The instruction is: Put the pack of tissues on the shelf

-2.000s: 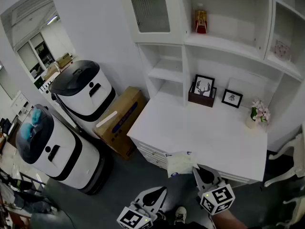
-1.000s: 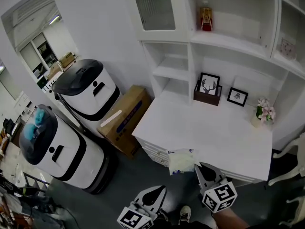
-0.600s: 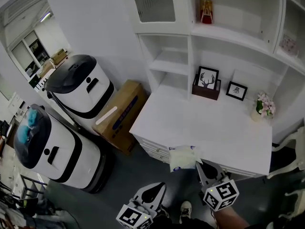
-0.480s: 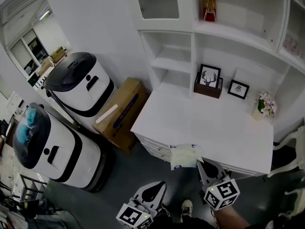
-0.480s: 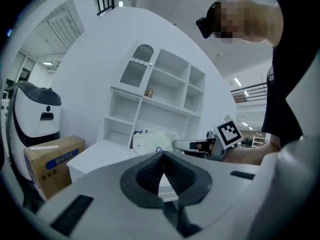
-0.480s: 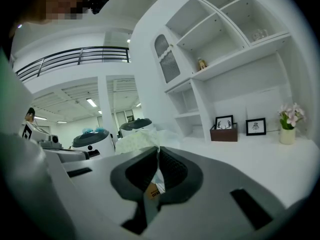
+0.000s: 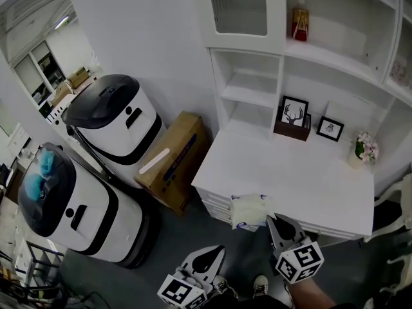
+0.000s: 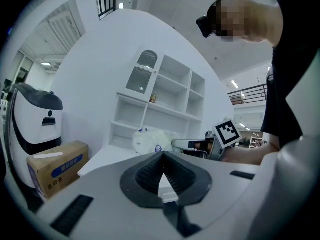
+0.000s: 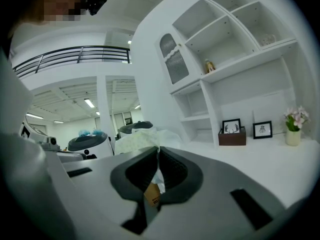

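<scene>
The right gripper is clamped on the pack of tissues. In the right gripper view its jaws pinch a thin fold of the pack's wrapper, and the soft white bulk of the pack bulges out past the tips. The pack hangs in the air at the front edge of the white desk, toward the desk's left end and not resting on it. The shelf rises at the back of the desk, well apart from the pack. The left gripper hangs low in front of the desk, jaws pressed together with nothing between them.
</scene>
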The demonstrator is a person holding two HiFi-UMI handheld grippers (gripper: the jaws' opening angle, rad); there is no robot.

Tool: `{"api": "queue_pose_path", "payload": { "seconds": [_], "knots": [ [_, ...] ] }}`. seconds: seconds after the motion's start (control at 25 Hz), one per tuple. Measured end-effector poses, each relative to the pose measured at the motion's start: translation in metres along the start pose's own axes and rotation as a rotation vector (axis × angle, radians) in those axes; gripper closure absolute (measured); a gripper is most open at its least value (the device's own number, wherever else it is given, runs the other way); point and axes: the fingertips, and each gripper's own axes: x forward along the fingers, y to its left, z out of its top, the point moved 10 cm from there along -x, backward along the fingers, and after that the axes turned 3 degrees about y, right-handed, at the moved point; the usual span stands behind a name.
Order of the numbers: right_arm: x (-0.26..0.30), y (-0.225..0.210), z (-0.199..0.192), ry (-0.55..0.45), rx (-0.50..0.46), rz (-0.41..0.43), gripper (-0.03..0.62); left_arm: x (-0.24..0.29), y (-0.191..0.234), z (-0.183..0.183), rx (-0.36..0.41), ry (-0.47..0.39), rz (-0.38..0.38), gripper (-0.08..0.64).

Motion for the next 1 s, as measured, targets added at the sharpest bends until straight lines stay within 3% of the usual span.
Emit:
{"api": "queue_pose_path", "payload": {
  "seconds": [0.52,1.0],
  "knots": [
    [0.031,0.059,0.006,-0.002,-0.019,-0.061,0.584,-0.039,0.060,0.008,-0.015,-0.067,-0.052,0.561],
    [0.054,0.075,0.017,0.004,-0.028,-0.076,0.584,-0.047,0.083,0.004,-0.054,-0.088,-0.059,0.561]
  ]
}}
